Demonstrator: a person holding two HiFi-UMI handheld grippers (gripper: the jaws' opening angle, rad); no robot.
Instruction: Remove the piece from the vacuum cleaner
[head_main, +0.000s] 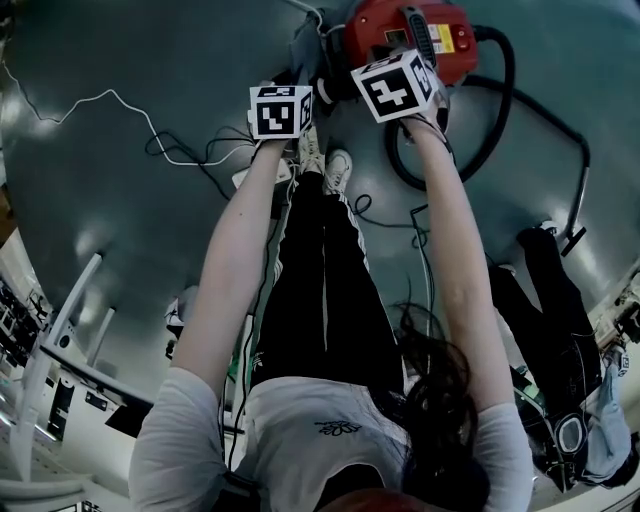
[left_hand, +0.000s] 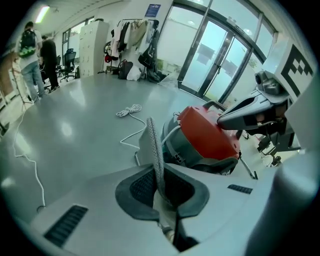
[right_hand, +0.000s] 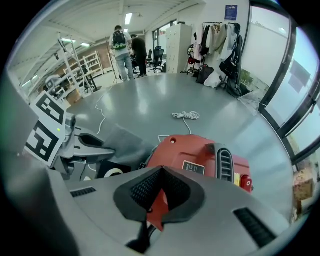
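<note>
Jaws of the left gripper (left_hand: 161, 180) are shut on the thin grey piece (left_hand: 156, 142). It stands on its edge, long side pointing away. The red vacuum cleaner (left_hand: 205, 135) sits just right of it. The right gripper (right_hand: 159, 192) pinches the cleaner's red top. I think the left one should pull the piece left.

**Red vacuum cleaner (right_hand: 200, 157) on the floor (head_main: 120, 60), thin grey piece (left_hand: 156, 150) just beside it**

The vacuum cleaner has a red top with a black slotted vent and a small label, a grey lower body, and a black hose (head_main: 500, 90) looping over the floor at its side. The right tool (right_hand: 156, 197) is clamped on one red edge of it. The piece is a flat grey panel with a dotted rim. It stands edge-on, slightly tilted, pinched in the left tool (left_hand: 161, 187). Whether it touches the grey body cannot be told.
</note>
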